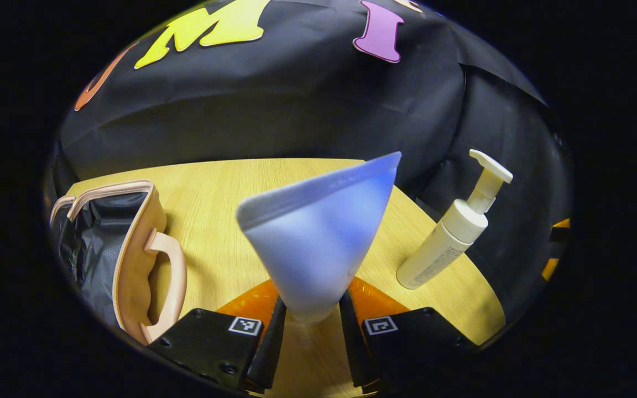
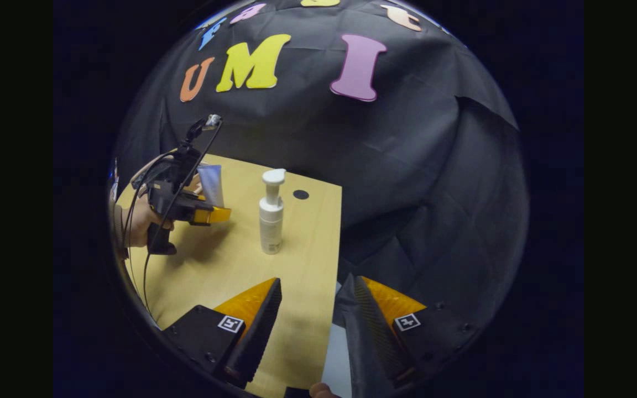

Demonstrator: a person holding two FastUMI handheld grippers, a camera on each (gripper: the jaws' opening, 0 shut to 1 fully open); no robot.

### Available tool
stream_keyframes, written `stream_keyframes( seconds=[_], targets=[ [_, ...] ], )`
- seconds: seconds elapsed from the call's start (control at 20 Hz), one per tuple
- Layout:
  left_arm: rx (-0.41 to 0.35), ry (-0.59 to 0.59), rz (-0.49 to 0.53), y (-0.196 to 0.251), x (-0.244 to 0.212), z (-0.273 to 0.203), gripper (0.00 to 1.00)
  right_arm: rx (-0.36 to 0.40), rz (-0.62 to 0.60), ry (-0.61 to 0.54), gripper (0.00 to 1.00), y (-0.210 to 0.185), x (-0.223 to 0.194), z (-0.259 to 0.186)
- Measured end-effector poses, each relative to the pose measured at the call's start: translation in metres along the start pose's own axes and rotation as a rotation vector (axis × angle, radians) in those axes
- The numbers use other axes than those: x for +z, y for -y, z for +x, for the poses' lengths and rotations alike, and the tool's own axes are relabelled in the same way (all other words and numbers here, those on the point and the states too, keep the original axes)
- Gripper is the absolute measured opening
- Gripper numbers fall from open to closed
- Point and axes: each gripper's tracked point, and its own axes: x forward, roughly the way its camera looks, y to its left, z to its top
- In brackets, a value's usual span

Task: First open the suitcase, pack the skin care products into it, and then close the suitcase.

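fingers, left: your left gripper has both fingers pressed on the cap end of the blue tube, so you are holding it up off the desk.
fingers, right: your right gripper is wide open and holds nothing.
tube's long way: it points up and away from your fingers, flat end on top.
where the suitcase is: the pink suitcase lies open, low on the left side of the left gripper view, close by the tube.
pump bottle: the white pump bottle stands on the desk, nearer your right hand.
next move, i think: swing the tube left and down, over the open rim.
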Motion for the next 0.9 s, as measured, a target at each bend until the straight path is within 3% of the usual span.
stream_keyframes(
  seconds=[0.05,0.1,0.25,0.4,0.45,0.5,0.55,0.9],
  targets=[
    [-0.008,-0.015,-0.019,0.001,-0.002,-0.007,0.52,0.011,0.0,0.006,0.8,-0.006,0.005,0.004],
    [-0.01,-0.022,-0.04,0.0,-0.004,-0.014,0.58,0.023,0.001,0.013,0.8,-0.011,0.006,0.005],
    [-0.028,-0.024,-0.086,0.004,-0.002,-0.043,0.5,0.047,0.02,0.033,0.8,-0.03,0.027,0.025],
    [-0.021,-0.009,-0.031,0.003,0.006,-0.081,0.49,0.063,0.062,0.037,0.8,-0.05,0.042,0.048],
    [-0.021,0.002,-0.016,0.003,0.009,-0.094,0.57,0.065,0.069,0.04,0.8,-0.056,0.047,0.057],
    [-0.009,0.015,-0.006,-0.001,0.013,-0.109,0.57,0.065,0.073,0.045,0.8,-0.063,0.052,0.065],
    [0.02,0.029,0.003,-0.006,0.016,-0.125,0.49,0.064,0.072,0.047,0.8,-0.068,0.056,0.075],
    [0.18,0.109,0.07,-0.041,0.031,-0.237,0.47,0.028,0.102,0.036,0.8,-0.095,0.063,0.138]
  ],
)
